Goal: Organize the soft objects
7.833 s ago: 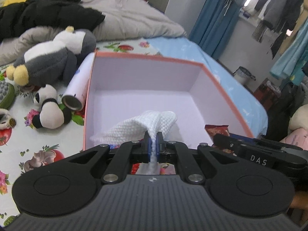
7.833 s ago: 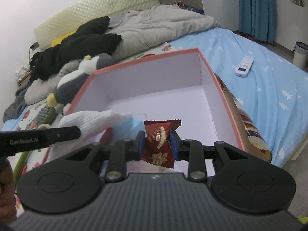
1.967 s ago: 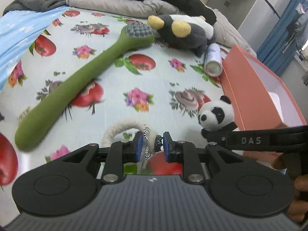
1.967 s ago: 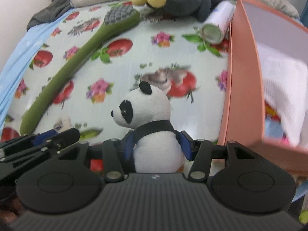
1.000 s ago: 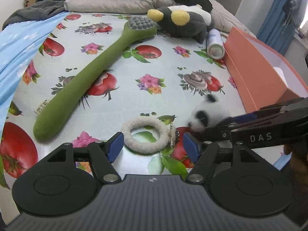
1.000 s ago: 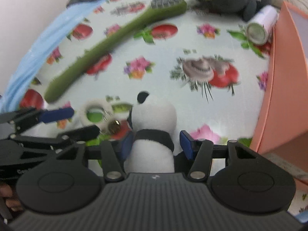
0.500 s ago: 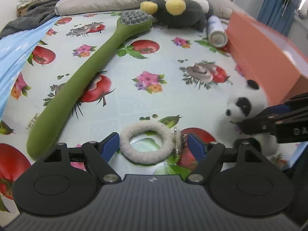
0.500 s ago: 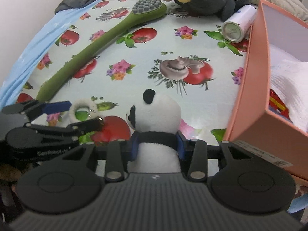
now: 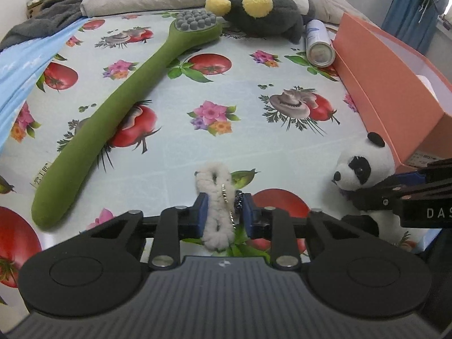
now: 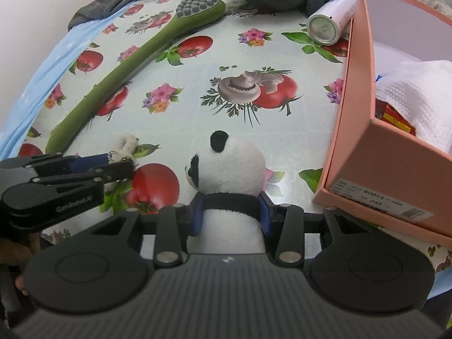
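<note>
Fluffy white ring (image 9: 216, 209), small metal chain attached; squeezed into a narrow upright loop on the fruit-print cloth, near its front edge; small panda plush (image 10: 230, 182), white body, black ears and collar band, upright, facing left, just beside the box's near corner; orange box (image 10: 364, 130), open, white towel (image 10: 415, 96) and red packet inside.

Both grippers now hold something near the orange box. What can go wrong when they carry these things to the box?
The left gripper has just closed on the fluffy ring, squashing it flat, with a metal chain hanging beside the pads; the ring could slip, or the chain catch. The right gripper grips the panda only at its neck, close to the box wall, so the toy might knock that edge.
</note>
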`<act>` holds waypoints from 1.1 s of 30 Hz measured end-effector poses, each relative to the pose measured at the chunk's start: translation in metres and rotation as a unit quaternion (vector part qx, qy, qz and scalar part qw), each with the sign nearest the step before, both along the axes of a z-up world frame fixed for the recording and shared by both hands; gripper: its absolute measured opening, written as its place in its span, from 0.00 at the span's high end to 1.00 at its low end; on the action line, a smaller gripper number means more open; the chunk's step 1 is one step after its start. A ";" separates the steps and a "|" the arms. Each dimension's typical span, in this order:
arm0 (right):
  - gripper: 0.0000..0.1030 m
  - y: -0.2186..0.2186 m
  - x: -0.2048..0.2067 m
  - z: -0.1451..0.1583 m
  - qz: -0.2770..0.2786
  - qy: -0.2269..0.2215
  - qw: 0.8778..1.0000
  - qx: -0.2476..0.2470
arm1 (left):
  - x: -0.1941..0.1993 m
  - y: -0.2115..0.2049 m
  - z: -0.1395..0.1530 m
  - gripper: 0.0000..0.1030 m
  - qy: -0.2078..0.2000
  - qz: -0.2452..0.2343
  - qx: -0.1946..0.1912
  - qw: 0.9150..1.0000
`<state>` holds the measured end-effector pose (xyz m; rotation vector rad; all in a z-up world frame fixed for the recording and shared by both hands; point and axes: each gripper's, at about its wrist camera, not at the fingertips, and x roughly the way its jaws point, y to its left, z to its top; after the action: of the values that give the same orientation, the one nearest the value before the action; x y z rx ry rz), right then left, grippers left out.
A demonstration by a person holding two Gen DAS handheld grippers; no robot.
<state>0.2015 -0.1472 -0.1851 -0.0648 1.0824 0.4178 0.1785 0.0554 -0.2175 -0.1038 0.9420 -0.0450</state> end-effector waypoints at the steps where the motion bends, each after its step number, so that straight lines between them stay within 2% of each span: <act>1: 0.59 0.000 -0.001 0.001 -0.001 -0.002 1.000 0.001 | -0.001 -0.001 0.001 0.74 -0.002 0.001 0.000 1.000; 3: 0.59 -0.001 -0.003 0.004 -0.004 -0.004 1.000 0.004 | -0.003 -0.002 0.005 0.78 -0.006 0.002 -0.006 1.000; 4: 0.59 -0.002 -0.004 0.006 -0.006 -0.006 1.000 0.006 | -0.004 -0.003 0.008 0.85 -0.008 0.002 -0.009 1.000; 5: 0.59 -0.002 -0.005 0.008 -0.007 -0.008 1.000 0.009 | -0.005 -0.004 0.010 0.87 -0.010 0.002 -0.012 1.000; 17: 0.59 -0.016 -0.011 0.048 -0.027 -0.047 0.998 0.041 | -0.024 -0.013 0.060 0.88 -0.056 0.011 -0.030 0.998; 23: 0.59 -0.027 -0.016 0.079 -0.040 -0.078 0.994 0.060 | -0.033 -0.023 0.106 0.88 -0.103 0.004 -0.038 0.994; 33: 0.59 -0.056 -0.026 0.149 -0.061 -0.162 0.981 0.084 | -0.032 -0.054 0.195 0.88 -0.200 -0.025 -0.073 0.977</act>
<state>0.1755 -0.2035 -0.0362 0.0810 0.7238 0.3716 0.1466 0.0015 -0.0226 -0.1997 0.5382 -0.1752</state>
